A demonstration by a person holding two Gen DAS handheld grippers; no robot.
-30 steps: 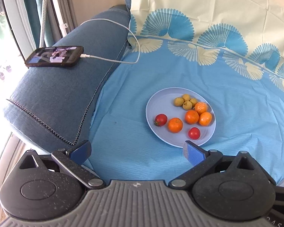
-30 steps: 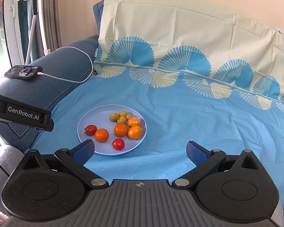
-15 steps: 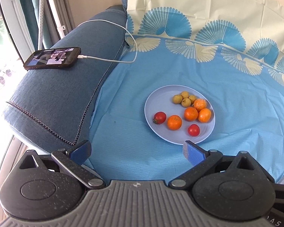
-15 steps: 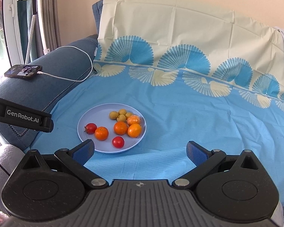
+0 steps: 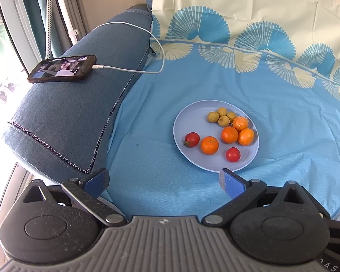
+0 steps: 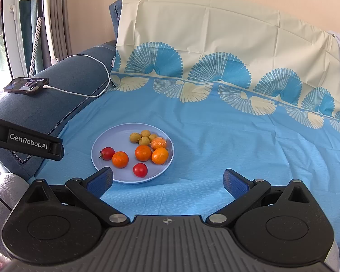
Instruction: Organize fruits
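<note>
A pale blue plate [image 5: 188, 122] [image 6: 111, 140] lies on the blue sheet. It holds several oranges [image 5: 209, 145] [image 6: 120, 159], two red tomatoes [image 5: 192, 139] [image 6: 107, 153] and several small yellow-green fruits [image 5: 213, 116] [image 6: 135, 137], mixed together. One orange [image 5: 240, 123] at the back looks wrapped in clear film. My left gripper [image 5: 164, 182] is open and empty, just in front of the plate. My right gripper [image 6: 167, 180] is open and empty, in front and to the right of the plate.
A blue sofa armrest [image 5: 74, 104] stands left, with a phone [image 5: 62, 68] [image 6: 26, 85] on a white charging cable [image 5: 133, 70]. The left gripper's body [image 6: 27, 141] juts in at the right wrist view's left. A cream and blue patterned cloth [image 6: 215, 45] covers the backrest.
The left gripper has drifted slightly back and tilted; the plate sits a little higher in its view. The right gripper has barely moved. Both stay open.
</note>
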